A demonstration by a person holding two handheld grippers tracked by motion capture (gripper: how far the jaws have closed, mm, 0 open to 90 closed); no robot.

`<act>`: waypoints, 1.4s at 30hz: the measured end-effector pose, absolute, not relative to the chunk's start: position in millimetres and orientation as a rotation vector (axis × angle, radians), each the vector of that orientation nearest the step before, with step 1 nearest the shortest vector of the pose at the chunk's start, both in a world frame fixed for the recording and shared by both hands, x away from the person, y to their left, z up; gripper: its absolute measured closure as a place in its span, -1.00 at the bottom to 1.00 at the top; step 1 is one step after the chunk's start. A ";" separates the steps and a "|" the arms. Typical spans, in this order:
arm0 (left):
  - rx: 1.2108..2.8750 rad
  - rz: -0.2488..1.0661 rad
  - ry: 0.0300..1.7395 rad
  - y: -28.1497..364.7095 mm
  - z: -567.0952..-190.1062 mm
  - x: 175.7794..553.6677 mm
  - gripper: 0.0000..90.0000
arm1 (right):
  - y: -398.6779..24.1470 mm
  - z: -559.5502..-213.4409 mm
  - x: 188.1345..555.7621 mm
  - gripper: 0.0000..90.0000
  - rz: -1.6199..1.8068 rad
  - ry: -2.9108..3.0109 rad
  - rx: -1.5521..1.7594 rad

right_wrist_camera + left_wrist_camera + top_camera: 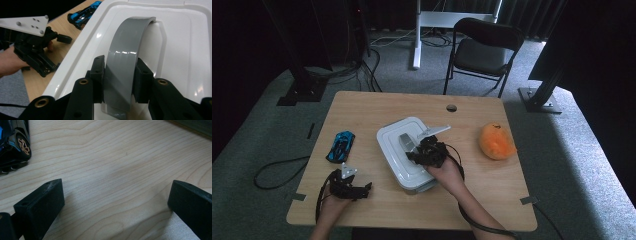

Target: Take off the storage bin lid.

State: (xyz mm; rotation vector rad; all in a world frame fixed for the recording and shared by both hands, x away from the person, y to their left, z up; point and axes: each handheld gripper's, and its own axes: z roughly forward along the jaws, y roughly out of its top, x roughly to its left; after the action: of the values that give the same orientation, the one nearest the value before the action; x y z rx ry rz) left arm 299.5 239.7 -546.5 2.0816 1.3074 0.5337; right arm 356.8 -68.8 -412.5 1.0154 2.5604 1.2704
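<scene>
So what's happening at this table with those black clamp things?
A person holds a black two-jaw gripper in each hand. The right gripper has its jaws clamped on the grey curved handle of a white lidded plastic box in the middle of the wooden table; the lid is still on. The left gripper rests open over bare wood, near a small blue and black toy car. An orange plush toy lies to the right, untouched.
</scene>
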 end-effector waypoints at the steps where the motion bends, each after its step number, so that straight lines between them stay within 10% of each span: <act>1: 2.081 0.534 1.308 239.7 -546.5 299.5 -0.97 | -69.1 -412.1 356.7 0.50 1.277 2.558 1.018; 42: 2.080 0.534 1.309 239.7 -546.5 299.5 -0.97 | -91.9 -361.2 366.1 0.53 1.449 2.457 0.977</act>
State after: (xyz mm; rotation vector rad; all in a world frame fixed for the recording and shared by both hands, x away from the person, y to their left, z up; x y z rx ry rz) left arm 299.5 239.7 -546.5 2.0799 1.3088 0.5345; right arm 366.1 -91.9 -361.2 0.9769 2.4572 1.4491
